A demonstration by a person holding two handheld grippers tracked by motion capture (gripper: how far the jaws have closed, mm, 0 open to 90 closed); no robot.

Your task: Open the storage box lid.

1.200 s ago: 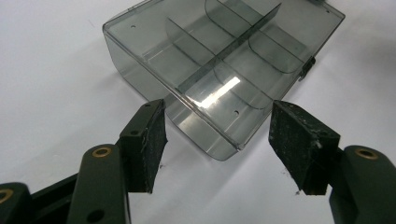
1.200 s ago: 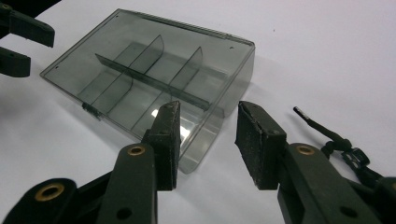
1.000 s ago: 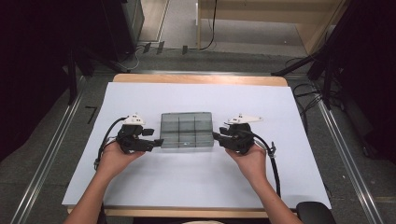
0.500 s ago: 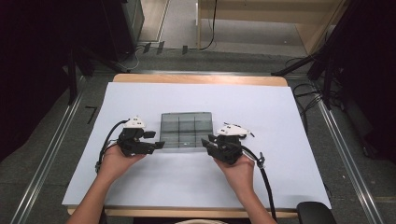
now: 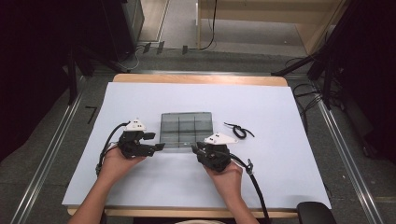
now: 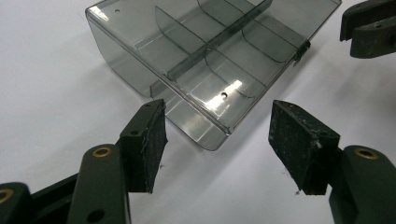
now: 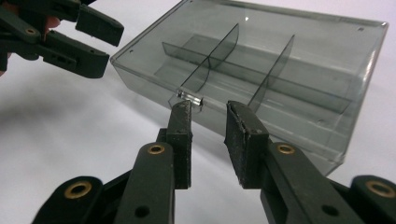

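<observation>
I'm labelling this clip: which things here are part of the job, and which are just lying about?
In use:
- clear divided box
- its front latch
- left gripper, open at the box corner
- right gripper, open at the latch

Lying about:
- black cord on the table

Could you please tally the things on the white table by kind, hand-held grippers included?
Smoky clear compartment box: 1
Knotted black cord: 1
Hand-held gripper: 2, left and right
Total: 4
</observation>
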